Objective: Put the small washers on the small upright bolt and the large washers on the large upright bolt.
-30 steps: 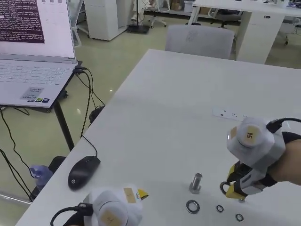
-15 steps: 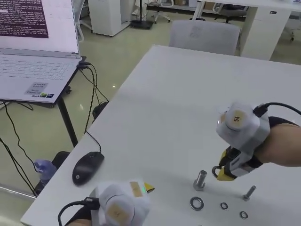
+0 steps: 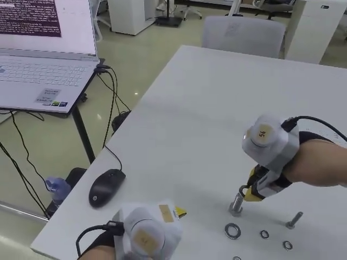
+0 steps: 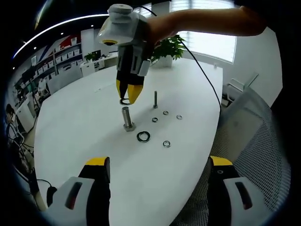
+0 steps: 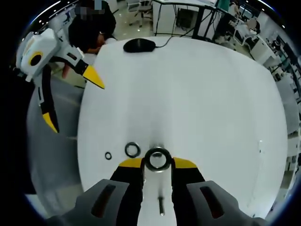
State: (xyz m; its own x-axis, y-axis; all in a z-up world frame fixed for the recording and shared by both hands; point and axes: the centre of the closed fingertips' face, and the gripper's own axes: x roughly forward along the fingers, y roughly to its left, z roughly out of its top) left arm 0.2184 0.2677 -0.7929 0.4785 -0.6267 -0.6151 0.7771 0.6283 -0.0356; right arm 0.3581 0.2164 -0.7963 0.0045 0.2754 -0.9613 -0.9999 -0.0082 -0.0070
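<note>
Laptop [image 3: 40, 70] far left on its own stand, then a black mouse [image 3: 107, 187] near the edge of the white table [image 3: 217, 108]. Your left gripper [image 4: 157, 162] sits at the table's near edge, jaws spread wide with nothing between them. Right of it the large bolt [image 3: 236, 203] stands head-down on the table. Your right gripper [image 3: 250, 192] is clamped on a large washer [image 5: 157, 159], holding it just above the bolt's top; whether the washer touches the thread cannot be told. Just in front of that bolt a second large washer [image 3: 232, 231] lies flat, with two small washers [image 3: 264, 234] further right. Furthest right, the small bolt [image 3: 294, 219] stands upright, apart from the large one
</note>
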